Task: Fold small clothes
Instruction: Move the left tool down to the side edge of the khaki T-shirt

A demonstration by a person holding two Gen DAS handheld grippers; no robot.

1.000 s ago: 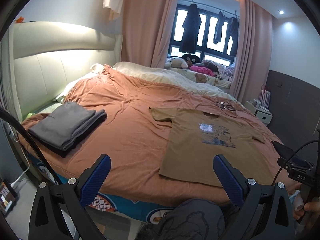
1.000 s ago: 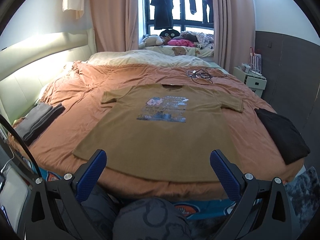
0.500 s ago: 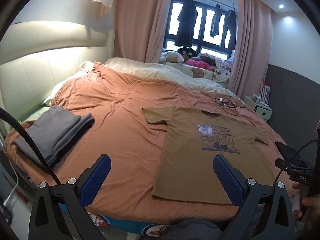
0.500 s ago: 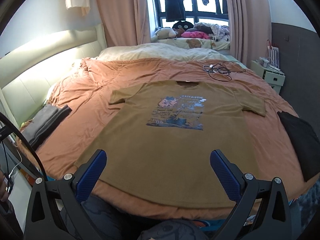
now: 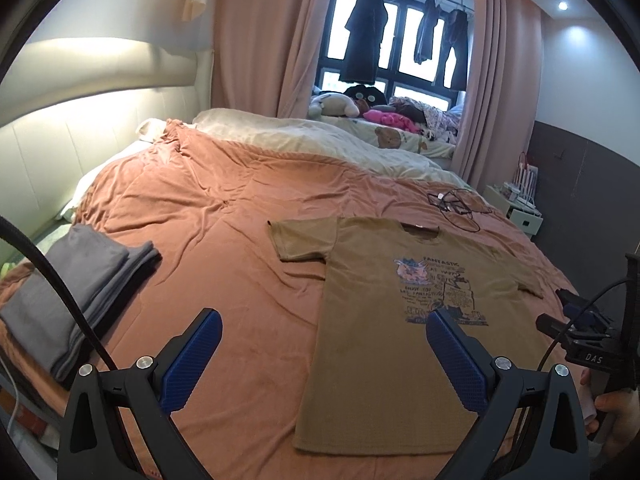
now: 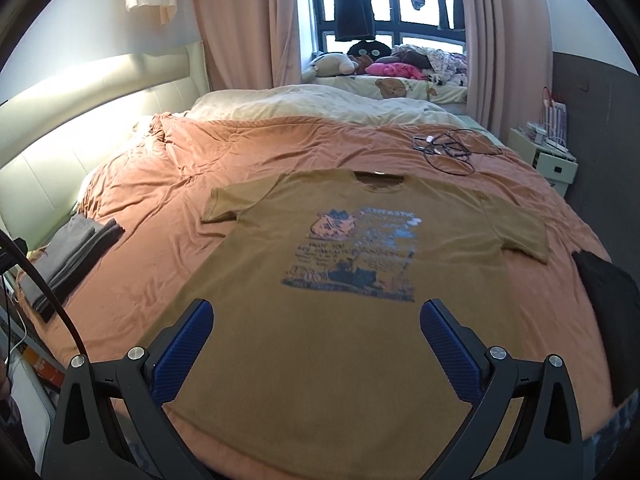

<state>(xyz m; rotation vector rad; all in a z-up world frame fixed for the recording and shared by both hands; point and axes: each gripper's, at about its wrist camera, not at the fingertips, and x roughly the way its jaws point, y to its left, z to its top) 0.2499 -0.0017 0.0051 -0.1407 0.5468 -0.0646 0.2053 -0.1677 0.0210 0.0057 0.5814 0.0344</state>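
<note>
A brown T-shirt (image 5: 384, 328) with a blue print lies flat, face up, on the orange bedspread (image 5: 208, 240); it also shows in the right wrist view (image 6: 340, 320), collar away from me. My left gripper (image 5: 322, 356) is open and empty above the shirt's left hem edge. My right gripper (image 6: 316, 344) is open and empty above the shirt's lower middle. The right gripper's body shows at the left wrist view's right edge.
A folded grey stack (image 5: 76, 288) lies at the bed's left edge, also in the right wrist view (image 6: 68, 252). A black garment (image 6: 608, 304) lies at the right. Cables (image 6: 452, 152) lie beyond the collar. A white nightstand (image 6: 552, 160) stands right.
Both grippers have moved forward and over the bed. The shirt looks larger and closer. Both stay open and empty.
</note>
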